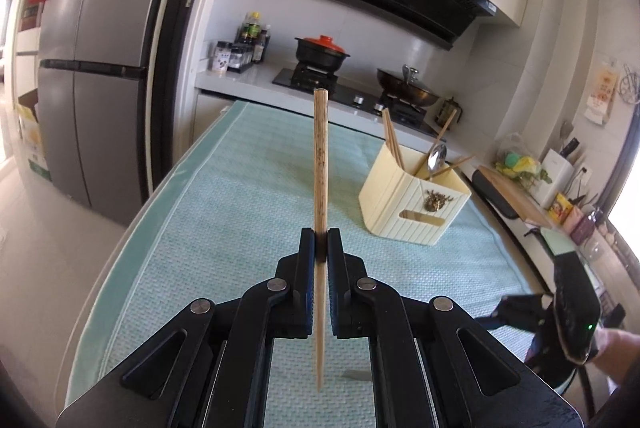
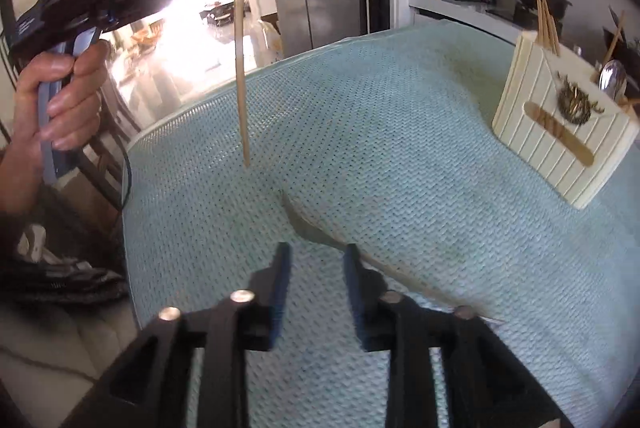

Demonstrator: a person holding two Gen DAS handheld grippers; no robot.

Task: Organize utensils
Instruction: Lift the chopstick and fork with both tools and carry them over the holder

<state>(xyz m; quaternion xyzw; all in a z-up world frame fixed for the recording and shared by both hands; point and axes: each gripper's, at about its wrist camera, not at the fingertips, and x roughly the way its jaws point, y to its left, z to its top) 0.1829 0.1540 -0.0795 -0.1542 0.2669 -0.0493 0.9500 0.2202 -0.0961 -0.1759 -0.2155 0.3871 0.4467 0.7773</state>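
Left gripper (image 1: 321, 240) clamps a speckled, tapering wooden chopstick (image 1: 321, 147) upright.

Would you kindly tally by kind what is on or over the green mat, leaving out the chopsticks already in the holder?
Hand-held grippers: 2 (left hand-held gripper, right hand-held gripper)
Held chopstick: 1
Holder: 1
Spoon: 1
Blurred utensil lying flat: 1
Total: 6

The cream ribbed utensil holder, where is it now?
The cream ribbed utensil holder stands on the teal mat, right of the left gripper's held chopstick, below the stove.
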